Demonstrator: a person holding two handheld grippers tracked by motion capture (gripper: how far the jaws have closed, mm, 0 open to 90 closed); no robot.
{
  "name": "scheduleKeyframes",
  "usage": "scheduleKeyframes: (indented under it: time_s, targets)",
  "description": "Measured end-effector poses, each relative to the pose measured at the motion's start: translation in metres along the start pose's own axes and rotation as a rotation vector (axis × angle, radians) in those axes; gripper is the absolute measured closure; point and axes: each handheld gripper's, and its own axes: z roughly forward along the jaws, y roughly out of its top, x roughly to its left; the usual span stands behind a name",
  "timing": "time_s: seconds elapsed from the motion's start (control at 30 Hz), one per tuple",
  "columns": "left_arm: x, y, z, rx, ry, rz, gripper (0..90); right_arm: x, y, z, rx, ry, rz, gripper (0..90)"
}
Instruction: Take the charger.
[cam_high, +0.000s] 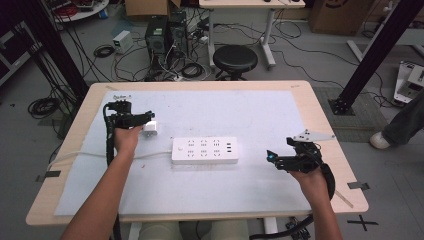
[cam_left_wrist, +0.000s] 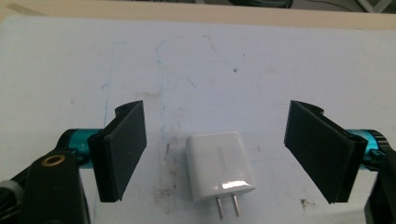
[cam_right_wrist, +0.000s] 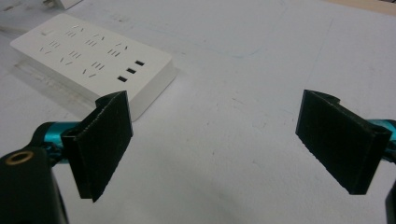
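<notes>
A white plug-in charger (cam_left_wrist: 219, 165) lies flat on the pale mat, its two metal prongs pointing toward the camera. My left gripper (cam_left_wrist: 216, 116) stands open around it, one pad on each side and clear of it. In the high view the left gripper (cam_high: 145, 120) and the charger (cam_high: 150, 129) are left of the white power strip (cam_high: 205, 150). The right gripper (cam_high: 272, 161) is open to the right of the strip with nothing between its pads. In its own view the right gripper (cam_right_wrist: 215, 100) faces bare mat, with the power strip (cam_right_wrist: 93, 56) at upper left.
The pale mat (cam_high: 250, 115) covers most of the wooden table (cam_high: 320, 110). The strip's white cable (cam_high: 80, 155) runs off the left edge. Beyond the table stand a black stool (cam_high: 235, 59) and computer cases (cam_high: 165, 35) among floor cables. A person's leg (cam_high: 402, 125) is at right.
</notes>
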Motion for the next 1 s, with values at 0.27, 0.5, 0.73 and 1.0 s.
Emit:
scheduleKeyframes:
  time_s: [0.27,0.5,0.73,1.0]
  targets:
    - [-0.005,-0.006,0.022,0.057,0.037,0.003,21.1,-0.003,0.000,-0.003,0.003,-0.006,0.004,11.0]
    - [-0.009,-0.014,0.040,0.137,0.059,0.024,21.1,-0.002,-0.001,0.000,0.011,-0.002,0.009,11.0]
    - [-0.005,-0.024,0.050,0.177,0.059,0.018,21.1,-0.004,0.000,-0.001,0.012,-0.004,0.009,11.0]
    - [-0.007,-0.031,0.054,0.184,0.071,0.043,20.4,-0.004,0.000,-0.001,0.009,-0.004,0.001,11.0]
